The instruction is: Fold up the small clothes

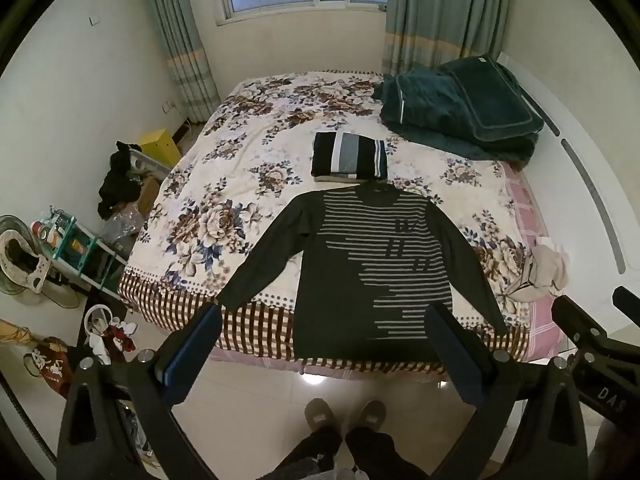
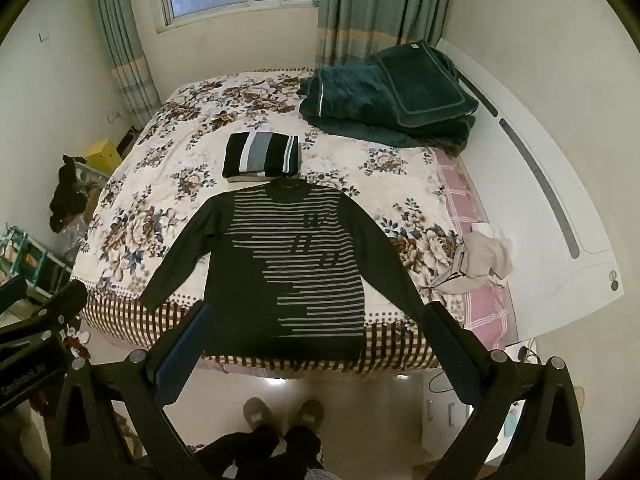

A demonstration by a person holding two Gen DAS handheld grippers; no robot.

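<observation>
The bed (image 1: 280,128) carries a dark striped sweater (image 1: 360,264) spread flat at its near edge, sleeves splayed, a folded striped garment (image 1: 350,156) just beyond its collar. Left gripper (image 1: 324,344) and right gripper (image 2: 316,340) hover empty above it, jaws wide apart; best to pinch a sleeve cuff and fold inward

Matt knit sweater (image 1: 360,264) with pale stripes lies on the soft floral cloth bedspread (image 1: 248,168). Plush, velvety teal blanket (image 1: 460,116) is heaped behind. Floor tiles (image 1: 256,392) gleam glossy. The left gripper (image 1: 324,356) looks like matt black plastic with shiny metal bolts.
</observation>
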